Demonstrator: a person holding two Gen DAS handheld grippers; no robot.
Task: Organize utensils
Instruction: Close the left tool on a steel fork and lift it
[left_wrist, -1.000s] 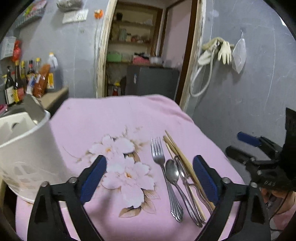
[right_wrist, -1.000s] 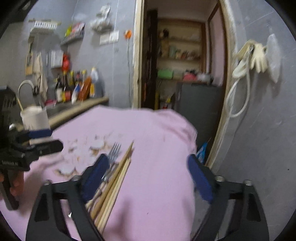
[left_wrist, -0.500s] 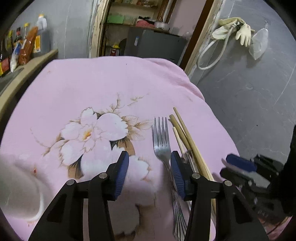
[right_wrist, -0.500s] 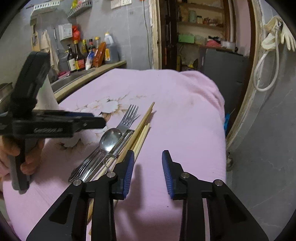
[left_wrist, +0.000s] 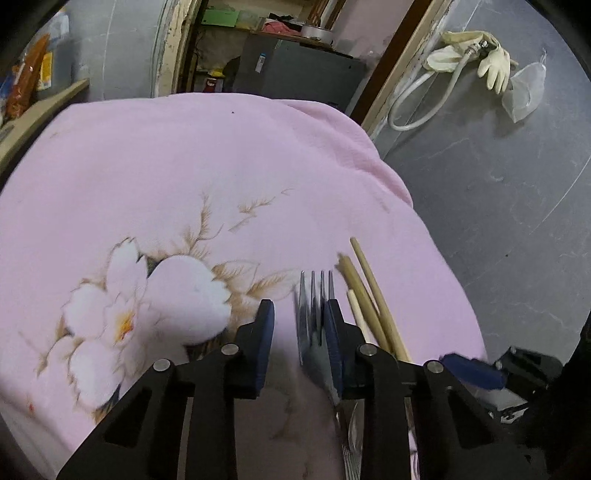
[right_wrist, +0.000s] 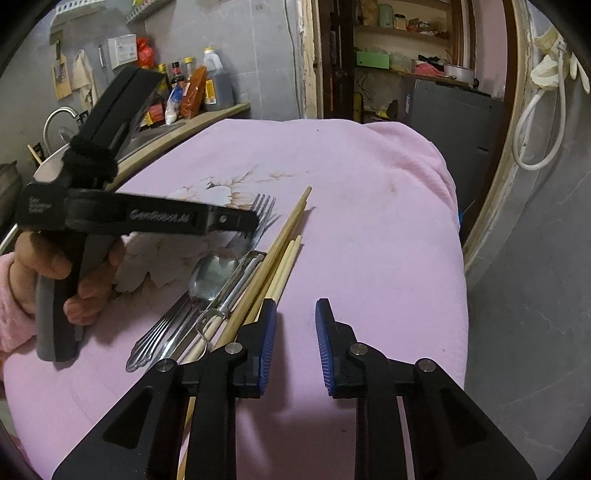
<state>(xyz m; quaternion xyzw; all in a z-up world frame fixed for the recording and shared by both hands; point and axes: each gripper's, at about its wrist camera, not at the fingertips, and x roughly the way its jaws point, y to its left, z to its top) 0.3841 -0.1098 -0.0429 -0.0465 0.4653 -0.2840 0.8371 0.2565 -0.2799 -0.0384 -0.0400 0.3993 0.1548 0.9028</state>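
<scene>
Both jaws narrowed from wide a sec ago and are closing now. Left hand-held gripper (left_wrist: 297, 334) dropped in over the fork (left_wrist: 314, 314): tines sit between its pads, nothing pinched yet. Right hand-held gripper (right_wrist: 295, 343) has only bare pink cloth (right_wrist: 369, 229) in its gap, just right of the chopsticks (right_wrist: 280, 254). Spoon (right_wrist: 212, 273) lies between fork & chopsticks. Fork pickup looks imminent.

Grey walls (left_wrist: 498, 166), an open doorway to shelves (right_wrist: 399, 33), bottles on a counter (right_wrist: 192, 118).
</scene>
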